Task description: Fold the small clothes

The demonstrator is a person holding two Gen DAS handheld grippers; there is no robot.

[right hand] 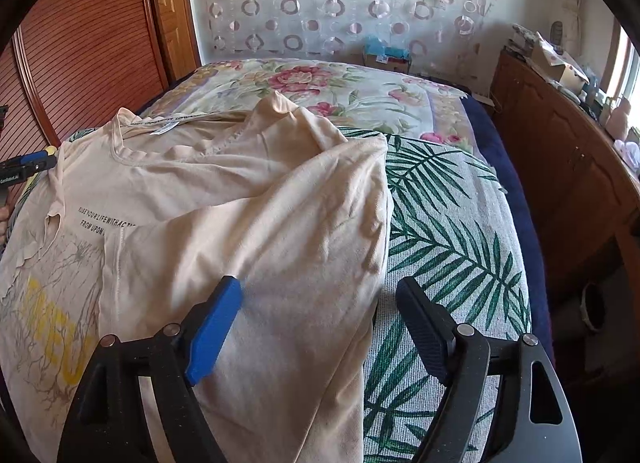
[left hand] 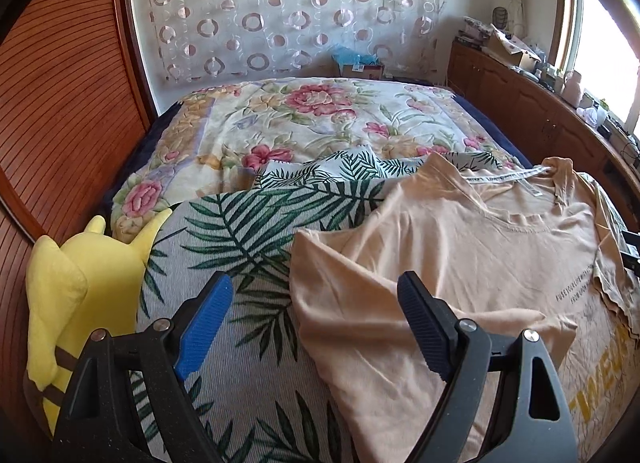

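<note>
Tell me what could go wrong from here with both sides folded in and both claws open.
1. The beige T-shirt has bulky, wrinkled side folds; a lengthwise fold now would likely trap those creases.
2. The right claw straddles the shirt's edge and the palm-leaf blanket, so closing might pinch both.
3. The left claw sits near the yellow plush toy; a wide sweep could knock it.

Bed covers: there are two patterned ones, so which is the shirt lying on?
The palm-leaf cover, grey with green fronds, lies under the beige T-shirt. The floral blanket, with pink roses, lies farther back and does not carry it.
</note>
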